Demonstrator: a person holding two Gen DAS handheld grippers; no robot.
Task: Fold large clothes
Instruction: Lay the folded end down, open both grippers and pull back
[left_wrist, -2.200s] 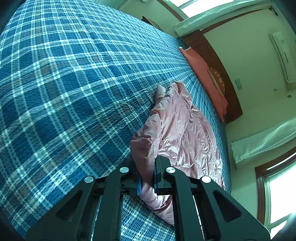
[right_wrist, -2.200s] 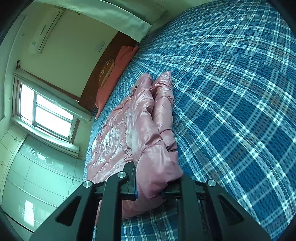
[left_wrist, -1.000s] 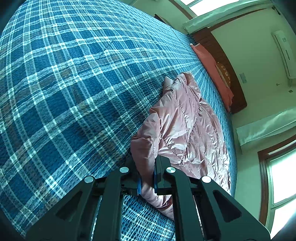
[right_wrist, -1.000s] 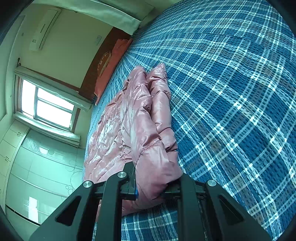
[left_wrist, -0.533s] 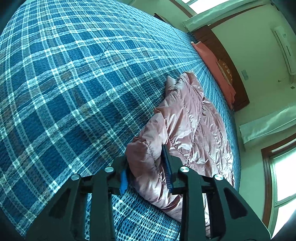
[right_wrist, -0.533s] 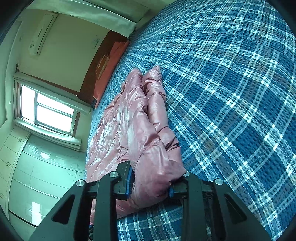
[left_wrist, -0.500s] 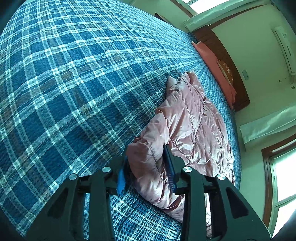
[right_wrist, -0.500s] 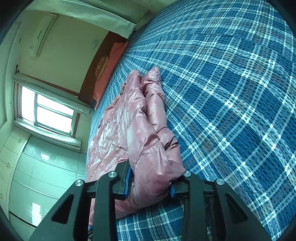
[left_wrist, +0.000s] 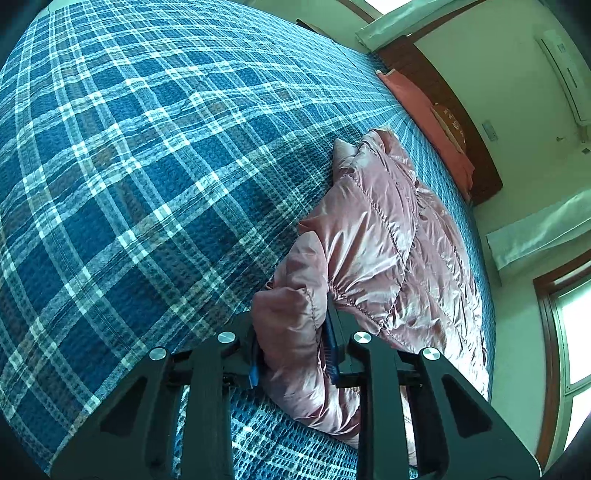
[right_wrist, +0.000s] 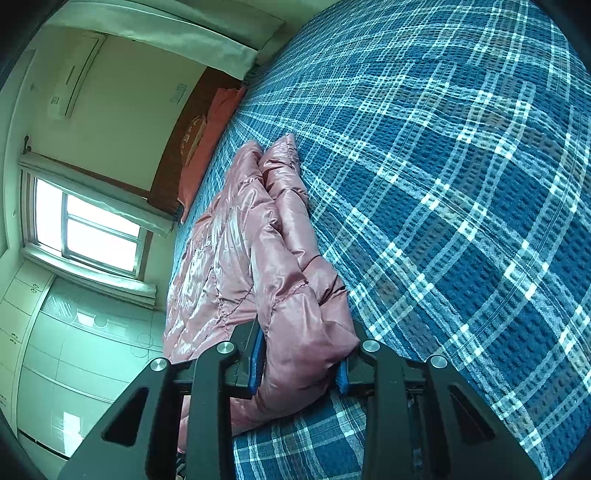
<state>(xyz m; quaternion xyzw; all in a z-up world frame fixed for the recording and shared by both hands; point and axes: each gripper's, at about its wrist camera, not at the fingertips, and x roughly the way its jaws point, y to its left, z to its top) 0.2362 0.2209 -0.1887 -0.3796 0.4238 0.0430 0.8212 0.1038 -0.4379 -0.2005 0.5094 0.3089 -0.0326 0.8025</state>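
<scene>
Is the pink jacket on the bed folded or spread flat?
Folded, at least partly: the pink jacket lies doubled lengthwise on the bed, one puffy layer over another. Whether the fold is finished, cannot tell.

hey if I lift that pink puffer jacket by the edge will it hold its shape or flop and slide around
The pink puffer jacket will probably flop: it lies in soft, rumpled folds on the plaid bedspread. Its glossy shell looks slippery, so layers may slide apart. The quilted padding suggests it is light for its bulk.
</scene>
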